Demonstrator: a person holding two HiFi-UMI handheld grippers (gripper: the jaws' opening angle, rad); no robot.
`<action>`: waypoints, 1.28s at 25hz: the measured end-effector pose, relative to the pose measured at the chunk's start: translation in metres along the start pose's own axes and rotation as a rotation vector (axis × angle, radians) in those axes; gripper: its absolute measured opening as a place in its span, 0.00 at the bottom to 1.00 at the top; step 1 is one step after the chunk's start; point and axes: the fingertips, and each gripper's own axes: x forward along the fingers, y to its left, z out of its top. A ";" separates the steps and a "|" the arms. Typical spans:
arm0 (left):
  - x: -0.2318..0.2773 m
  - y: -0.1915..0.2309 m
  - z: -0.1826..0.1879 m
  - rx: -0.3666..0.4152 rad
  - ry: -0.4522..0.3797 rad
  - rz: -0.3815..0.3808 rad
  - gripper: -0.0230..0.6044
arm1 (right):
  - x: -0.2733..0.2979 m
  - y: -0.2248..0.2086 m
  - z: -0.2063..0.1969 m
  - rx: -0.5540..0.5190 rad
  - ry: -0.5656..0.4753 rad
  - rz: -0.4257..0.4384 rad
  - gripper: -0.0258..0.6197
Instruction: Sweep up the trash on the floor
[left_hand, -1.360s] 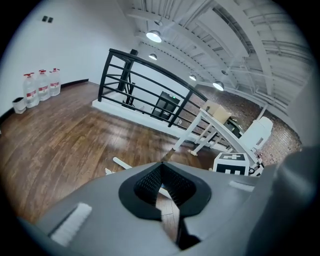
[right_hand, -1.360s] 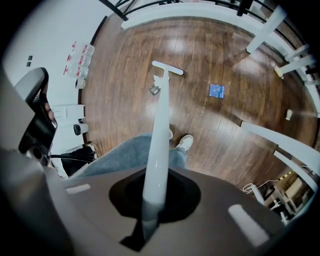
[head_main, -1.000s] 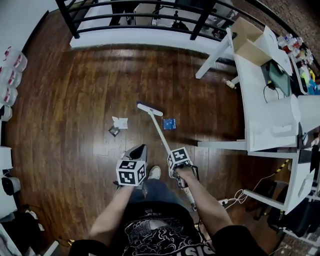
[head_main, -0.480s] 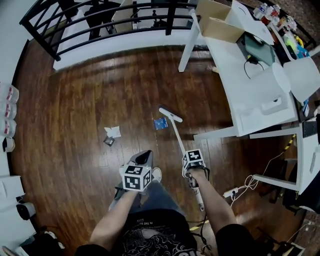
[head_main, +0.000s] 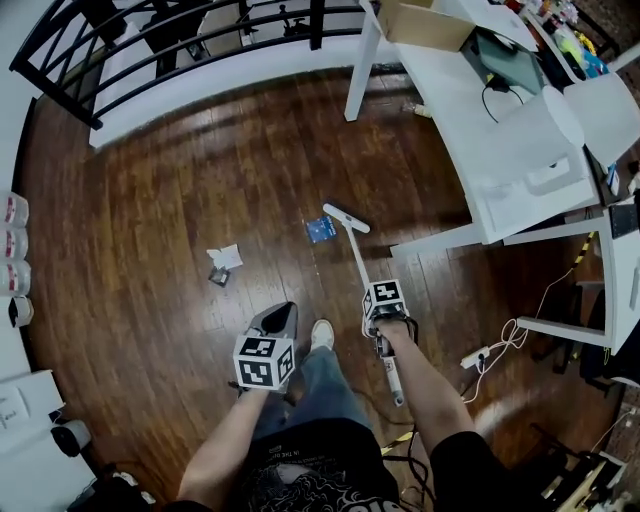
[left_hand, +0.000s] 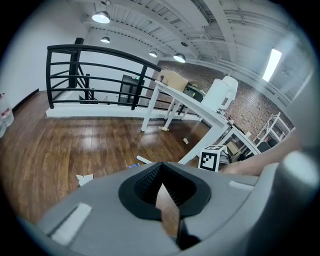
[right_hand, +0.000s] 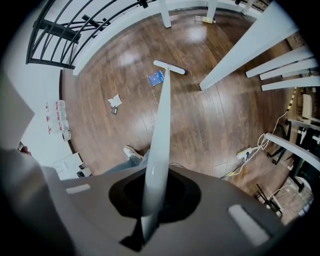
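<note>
Identify the dark brown wood-plank floor by its streaked grain. The white long-handled broom is white on both handle and head. Just left of its head is a blue flat packet. Farther left are a white crumpled paper scrap and a small dark grey scrap. The dark grey plastic dustpan has a paler inside. The left gripper and right gripper each show a grey body, a black recess and a cube with black-and-white square markers. The far metal railing is black. On the right, the flat-topped table is white and the open cardboard box is tan.
</note>
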 end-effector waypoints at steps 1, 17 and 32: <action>-0.004 0.006 -0.006 0.000 0.006 -0.002 0.04 | 0.005 0.008 -0.003 0.001 0.004 -0.004 0.04; -0.116 0.139 -0.058 -0.151 -0.058 0.018 0.04 | 0.066 0.215 -0.068 0.124 0.027 0.170 0.04; -0.224 0.254 -0.106 -0.268 -0.134 0.111 0.04 | 0.119 0.387 -0.119 0.100 0.056 0.226 0.04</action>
